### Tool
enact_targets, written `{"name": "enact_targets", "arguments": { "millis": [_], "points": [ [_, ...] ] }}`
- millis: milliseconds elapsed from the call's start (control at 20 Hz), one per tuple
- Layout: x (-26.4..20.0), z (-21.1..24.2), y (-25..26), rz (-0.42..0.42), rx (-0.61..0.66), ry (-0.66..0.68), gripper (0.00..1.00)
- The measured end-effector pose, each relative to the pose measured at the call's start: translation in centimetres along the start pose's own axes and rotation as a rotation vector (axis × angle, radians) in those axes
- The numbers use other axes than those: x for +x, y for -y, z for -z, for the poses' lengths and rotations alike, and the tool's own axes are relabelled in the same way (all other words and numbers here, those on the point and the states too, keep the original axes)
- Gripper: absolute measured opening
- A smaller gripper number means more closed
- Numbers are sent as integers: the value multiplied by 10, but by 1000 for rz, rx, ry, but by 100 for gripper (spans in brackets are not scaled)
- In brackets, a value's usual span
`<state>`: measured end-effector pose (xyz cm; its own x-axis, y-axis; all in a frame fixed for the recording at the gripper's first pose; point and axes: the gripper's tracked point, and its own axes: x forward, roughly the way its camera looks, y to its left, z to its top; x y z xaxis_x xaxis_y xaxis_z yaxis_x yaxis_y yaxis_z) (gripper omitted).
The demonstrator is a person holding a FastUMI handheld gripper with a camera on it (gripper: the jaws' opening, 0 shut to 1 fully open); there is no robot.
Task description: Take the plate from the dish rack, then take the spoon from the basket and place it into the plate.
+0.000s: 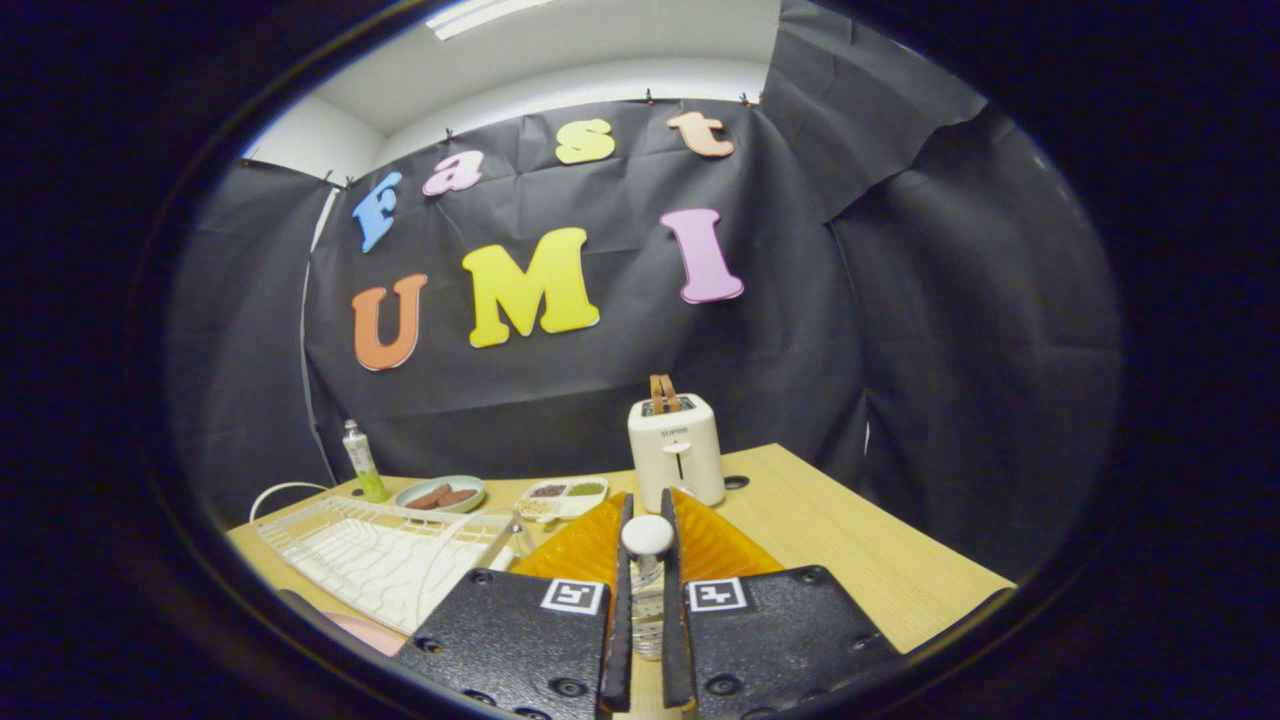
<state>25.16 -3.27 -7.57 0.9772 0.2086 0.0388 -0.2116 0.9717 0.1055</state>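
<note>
My gripper [648, 508] is shut on the spoon [648, 536]. The spoon's round white end stands up between the two orange-backed fingers [700, 545], and its clear stem runs down the narrow gap between them. The white wire dish rack [380, 555] lies on the wooden table [850, 540], to the left of the fingers. A pink rim, probably the plate [352, 630], peeks out below the rack beside the left finger's black mount, mostly hidden. I cannot make out the basket.
A white toaster [675, 455] with bread in it stands just beyond the fingers. Left of it are a divided white snack tray [563, 497], a green bowl with sausages [440, 493], a small bottle [362, 462] and a white cable [285, 490]. Bare tabletop stretches to the right.
</note>
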Motion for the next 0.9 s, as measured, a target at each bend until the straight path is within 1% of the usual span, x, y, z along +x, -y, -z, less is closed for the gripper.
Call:
{"name": "enact_targets", "arguments": {
  "millis": [200, 350, 450, 500, 650, 750, 900],
  "points": [
    [-29, -39, -24, -11, -21, 39, 17],
    [-53, -58, -54, -49, -64, 60, 17],
    [-70, -62, -73, -73, -87, 67, 17],
    [-77, -58, -84, -91, -87, 60, 17],
    [-98, -34, -125, -182, -62, 38, 17],
    [-107, -7, -144, -208, -93, 2, 17],
    [-128, 32, -176, -270, -129, -33, 17]
  ]
}}
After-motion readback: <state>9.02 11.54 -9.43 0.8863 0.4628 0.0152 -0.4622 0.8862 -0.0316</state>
